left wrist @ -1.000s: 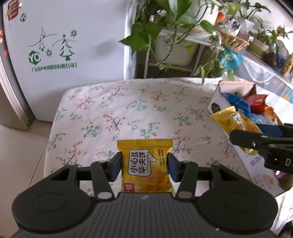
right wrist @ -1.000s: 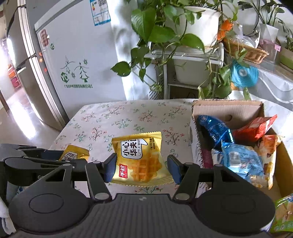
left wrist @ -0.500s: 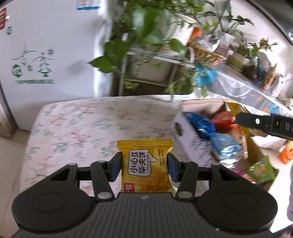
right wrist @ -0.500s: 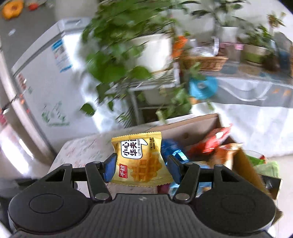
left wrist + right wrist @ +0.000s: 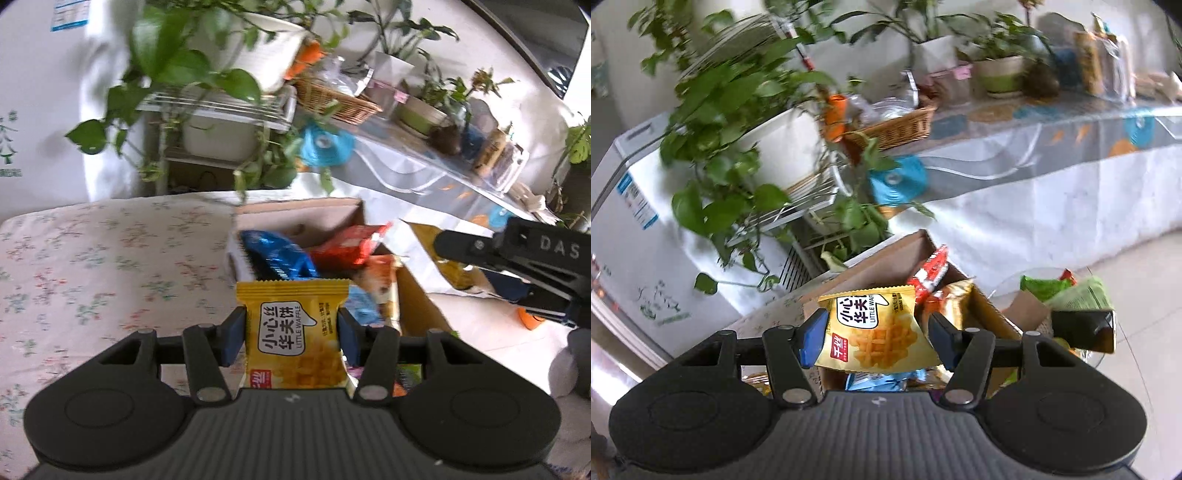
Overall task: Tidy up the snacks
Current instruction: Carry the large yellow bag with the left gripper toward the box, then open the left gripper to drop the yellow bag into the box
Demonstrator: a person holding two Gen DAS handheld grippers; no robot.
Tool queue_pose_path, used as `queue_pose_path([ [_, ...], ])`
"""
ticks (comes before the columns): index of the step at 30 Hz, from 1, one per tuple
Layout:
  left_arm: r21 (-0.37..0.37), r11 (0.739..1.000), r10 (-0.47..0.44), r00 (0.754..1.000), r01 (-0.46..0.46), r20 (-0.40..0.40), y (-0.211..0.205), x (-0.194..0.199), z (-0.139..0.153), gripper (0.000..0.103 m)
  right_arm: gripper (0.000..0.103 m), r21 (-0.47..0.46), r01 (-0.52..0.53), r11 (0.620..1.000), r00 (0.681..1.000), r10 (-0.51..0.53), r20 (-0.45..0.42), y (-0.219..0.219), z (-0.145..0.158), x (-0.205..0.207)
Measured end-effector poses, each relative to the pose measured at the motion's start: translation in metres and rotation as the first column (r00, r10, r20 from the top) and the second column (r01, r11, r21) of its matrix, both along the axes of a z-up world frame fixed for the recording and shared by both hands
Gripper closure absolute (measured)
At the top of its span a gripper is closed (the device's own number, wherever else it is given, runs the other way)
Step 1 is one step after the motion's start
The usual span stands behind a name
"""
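My left gripper (image 5: 291,338) is shut on a yellow Little Waffle packet (image 5: 293,332) and holds it just in front of the cardboard snack box (image 5: 413,291). The box holds blue (image 5: 280,258), red (image 5: 351,243) and orange packets. My right gripper (image 5: 873,332) is shut on a second yellow waffle packet (image 5: 875,328), held tilted over the same box (image 5: 871,266). The right gripper also shows at the right in the left wrist view (image 5: 517,258), beyond the box.
The floral tablecloth (image 5: 92,266) lies left of the box. Potted plants on a wire rack (image 5: 221,110) and a white freezer (image 5: 635,236) stand behind. A long covered counter (image 5: 1052,155) with a wicker basket (image 5: 897,125) runs along the right. Loose green packets (image 5: 1067,291) lie past the box.
Both grippers have swung right from over the tablecloth toward the box, each still holding its waffle packet. The right gripper has tilted and now hangs over the box.
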State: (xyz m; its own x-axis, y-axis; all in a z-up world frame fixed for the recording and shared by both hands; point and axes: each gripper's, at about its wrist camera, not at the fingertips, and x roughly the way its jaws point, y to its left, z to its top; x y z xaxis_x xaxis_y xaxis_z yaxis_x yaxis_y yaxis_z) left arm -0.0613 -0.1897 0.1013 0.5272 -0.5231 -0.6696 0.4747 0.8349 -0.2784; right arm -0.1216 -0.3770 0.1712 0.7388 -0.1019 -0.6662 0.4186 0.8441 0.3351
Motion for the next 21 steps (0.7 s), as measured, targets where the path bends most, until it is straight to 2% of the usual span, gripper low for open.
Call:
queue_pose_path([
  [9, 0.005, 0.999, -0.038, 0.999, 0.038, -0.033, -0.046, -0.004, -0.013, 0.052, 0.036, 0.054, 0.076, 0.996, 0.997, -0.075, -0.019, -0.014, -0.009, -0.003],
  [10, 0.006, 0.999, -0.038, 0.999, 0.038, -0.036, -0.049, -0.004, -0.014, 0.049, 0.033, 0.055, 0.088, 0.995, 0.996, -0.087, -0.015, -0.015, -0.009, -0.003],
  [11, 0.014, 0.999, -0.033, 0.999, 0.033, -0.043, -0.053, -0.004, -0.014, 0.039, 0.028, 0.059, 0.095, 0.994, 0.995, -0.095, -0.01, -0.016, -0.008, -0.004],
  [14, 0.021, 1.0, -0.021, 1.0, 0.021, -0.018, -0.057, -0.01, -0.01, 0.024, 0.018, 0.07, 0.115, 0.991, 0.993, -0.115, -0.001, -0.019, -0.005, -0.007],
  [17, 0.062, 0.998, -0.013, 1.0, 0.013, 0.004, -0.06, -0.015, -0.006, 0.012, 0.016, 0.059, 0.121, 0.991, 0.993, -0.121, 0.01, -0.02, 0.0, -0.01],
  [21, 0.098, 0.995, 0.027, 0.999, -0.024, -0.022, -0.055, -0.016, -0.003, 0.011, 0.006, 0.004, 0.129, 0.992, 0.992, -0.129, 0.008, -0.017, 0.005, -0.011],
])
